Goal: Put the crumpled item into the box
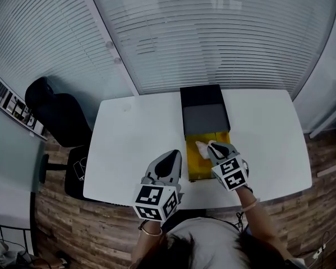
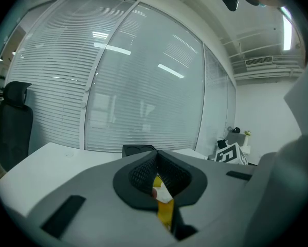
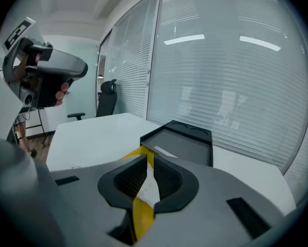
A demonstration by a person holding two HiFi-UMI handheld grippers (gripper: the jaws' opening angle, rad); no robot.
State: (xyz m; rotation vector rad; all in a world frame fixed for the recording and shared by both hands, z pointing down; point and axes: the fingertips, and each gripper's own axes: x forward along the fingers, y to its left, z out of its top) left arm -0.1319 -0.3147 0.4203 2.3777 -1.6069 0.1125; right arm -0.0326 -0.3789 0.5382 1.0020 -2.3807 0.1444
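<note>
An open box lies on the white table (image 1: 134,144), its yellow inside (image 1: 200,167) nearest me and its black lid (image 1: 204,116) folded back toward the window. My right gripper (image 1: 211,148) hangs over the yellow part, shut on a white crumpled item (image 1: 202,147). In the right gripper view the white item (image 3: 149,188) sits pinched between the jaws, with the yellow box (image 3: 140,213) under it and the black lid (image 3: 182,143) beyond. Just left of the box, my left gripper (image 1: 169,160) is shut and holds nothing; its own view shows the yellow box (image 2: 165,213) through the slit.
A black office chair (image 1: 55,114) stands off the table's left end. Glass walls with blinds (image 1: 212,32) run behind the table. The right gripper's marker cube (image 2: 231,154) shows at the right of the left gripper view.
</note>
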